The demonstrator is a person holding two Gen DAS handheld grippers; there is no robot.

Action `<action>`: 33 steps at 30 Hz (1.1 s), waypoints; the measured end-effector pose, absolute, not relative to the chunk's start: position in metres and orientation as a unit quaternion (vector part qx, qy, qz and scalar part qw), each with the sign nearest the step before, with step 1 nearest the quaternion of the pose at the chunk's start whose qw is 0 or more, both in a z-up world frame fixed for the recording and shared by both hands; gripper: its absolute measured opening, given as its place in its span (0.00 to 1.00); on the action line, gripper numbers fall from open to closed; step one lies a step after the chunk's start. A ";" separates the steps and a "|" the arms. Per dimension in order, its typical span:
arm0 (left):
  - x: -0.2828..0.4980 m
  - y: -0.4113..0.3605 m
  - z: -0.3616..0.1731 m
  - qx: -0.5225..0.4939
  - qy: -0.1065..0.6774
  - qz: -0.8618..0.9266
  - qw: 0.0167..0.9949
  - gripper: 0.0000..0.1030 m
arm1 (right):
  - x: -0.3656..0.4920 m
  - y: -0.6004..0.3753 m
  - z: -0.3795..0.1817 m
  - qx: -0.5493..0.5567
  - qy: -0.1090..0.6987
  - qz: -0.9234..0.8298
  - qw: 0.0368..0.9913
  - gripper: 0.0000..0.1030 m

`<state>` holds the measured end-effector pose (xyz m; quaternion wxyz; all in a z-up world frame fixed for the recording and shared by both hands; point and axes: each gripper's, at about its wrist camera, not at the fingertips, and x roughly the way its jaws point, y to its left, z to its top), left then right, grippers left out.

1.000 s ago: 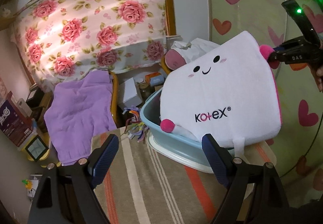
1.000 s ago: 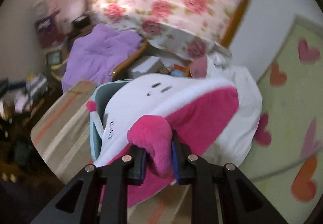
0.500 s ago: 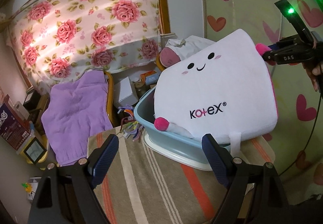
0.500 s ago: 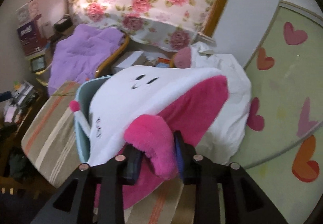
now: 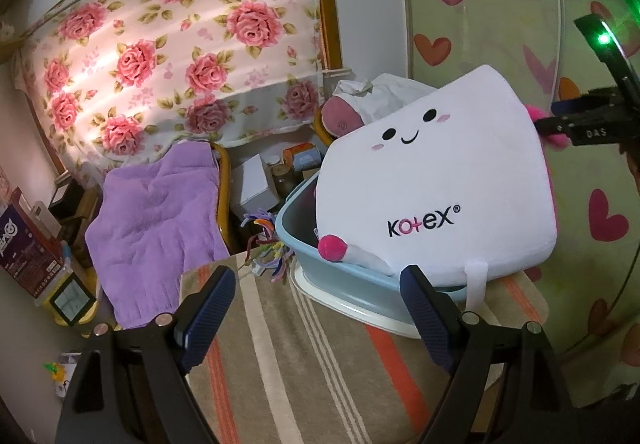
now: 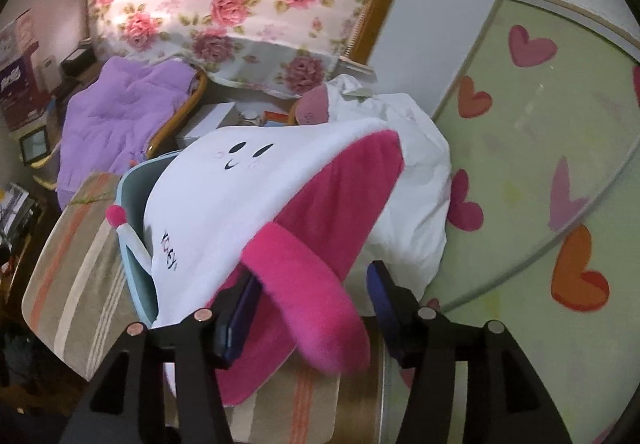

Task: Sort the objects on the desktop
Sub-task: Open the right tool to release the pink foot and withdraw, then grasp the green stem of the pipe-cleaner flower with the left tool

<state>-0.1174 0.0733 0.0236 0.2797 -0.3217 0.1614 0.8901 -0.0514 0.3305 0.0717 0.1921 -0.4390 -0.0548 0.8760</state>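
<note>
Plush cushion (image 5: 436, 180) set down into blue tub (image 5: 296, 228), release step in hand.

Leans half inside the tub near the far right corner of the striped surface (image 5: 288, 356), lower edge resting on the tub's right rim, upper part tilted up and out toward the heart-patterned wall. Right gripper (image 6: 312, 296) with fingers (image 6: 240, 304) spread wide, pink ear tab (image 6: 312, 292) lying loose between them, apparently touching only the left finger, so no real grip. Left gripper (image 5: 320, 308) hovering above the near part of the surface, fingers parted, grasping nothing. Colourful hair ties (image 5: 266, 244) lying just beside the tub's left side at the far edge. Next, probably: draw the right fingers back clear of the ear without dragging the cushion off the rim, then reach for the hair ties.
</note>
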 end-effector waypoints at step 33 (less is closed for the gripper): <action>-0.178 -0.009 0.036 -0.336 0.163 0.907 0.192 0.85 | -0.079 0.199 0.084 -0.402 0.063 0.903 0.136 0.57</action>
